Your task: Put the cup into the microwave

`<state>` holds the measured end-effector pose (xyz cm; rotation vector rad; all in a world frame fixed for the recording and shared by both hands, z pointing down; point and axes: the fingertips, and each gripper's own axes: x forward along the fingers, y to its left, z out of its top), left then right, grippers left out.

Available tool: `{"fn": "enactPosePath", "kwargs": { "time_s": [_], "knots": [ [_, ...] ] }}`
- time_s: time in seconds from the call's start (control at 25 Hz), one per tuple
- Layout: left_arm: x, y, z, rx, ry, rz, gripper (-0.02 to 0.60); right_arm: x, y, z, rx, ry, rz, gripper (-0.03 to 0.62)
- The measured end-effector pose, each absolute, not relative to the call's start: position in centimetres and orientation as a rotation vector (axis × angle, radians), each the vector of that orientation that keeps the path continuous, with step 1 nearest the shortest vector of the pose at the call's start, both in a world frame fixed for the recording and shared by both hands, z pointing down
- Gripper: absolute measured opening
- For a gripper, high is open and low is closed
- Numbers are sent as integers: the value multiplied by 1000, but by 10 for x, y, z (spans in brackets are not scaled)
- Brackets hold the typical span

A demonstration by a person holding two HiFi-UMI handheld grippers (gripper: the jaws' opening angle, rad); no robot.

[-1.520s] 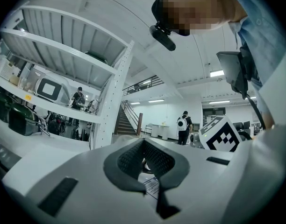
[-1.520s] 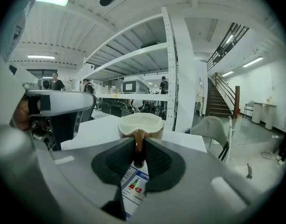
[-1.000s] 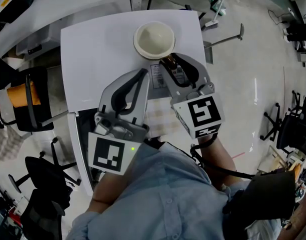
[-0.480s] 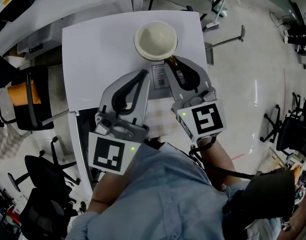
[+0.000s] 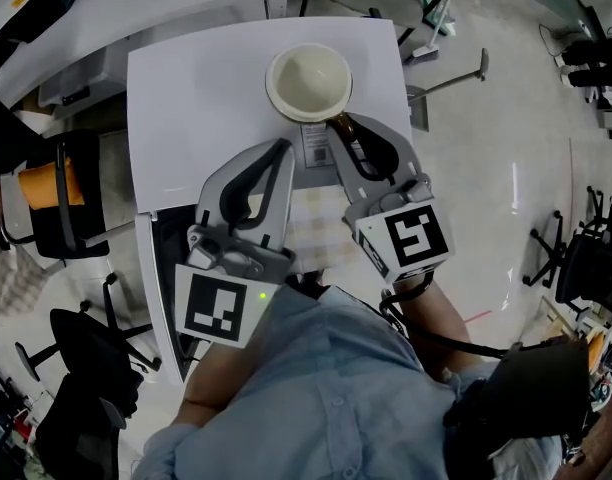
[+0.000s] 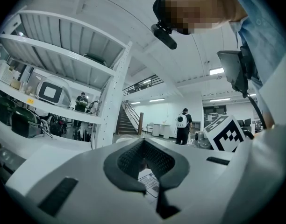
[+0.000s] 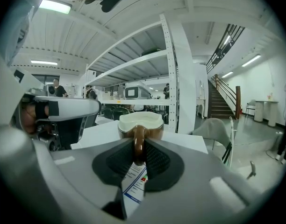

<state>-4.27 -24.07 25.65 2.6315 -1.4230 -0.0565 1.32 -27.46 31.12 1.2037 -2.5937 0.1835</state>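
The cup, cream inside and brown outside, stands upright on a white flat top, its handle pointing toward me. My right gripper is shut on that brown handle. In the right gripper view the handle sits pinched between the dark pads of the right gripper, with the cup just beyond. My left gripper hovers beside it to the left, shut and holding nothing. The left gripper view shows the left gripper with only a printed label beneath its tip.
A printed label lies on the white top between the grippers. Dark chairs stand at the left. A white shelf post and a grey chair lie beyond the cup. Bare floor spreads to the right.
The right gripper's jaws have come together on the cup's handle; a second ago they stood wide around it. The left gripper has stayed put.
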Motion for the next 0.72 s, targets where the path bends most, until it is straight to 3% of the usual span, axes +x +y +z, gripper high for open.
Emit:
{"fn": "enactPosePath", "kwargs": {
  "time_s": [0.72],
  "knots": [
    [-54,-157,237,2588,-1608,-78,5,2,-198,282,1050,-2708,104,48]
  ]
}}
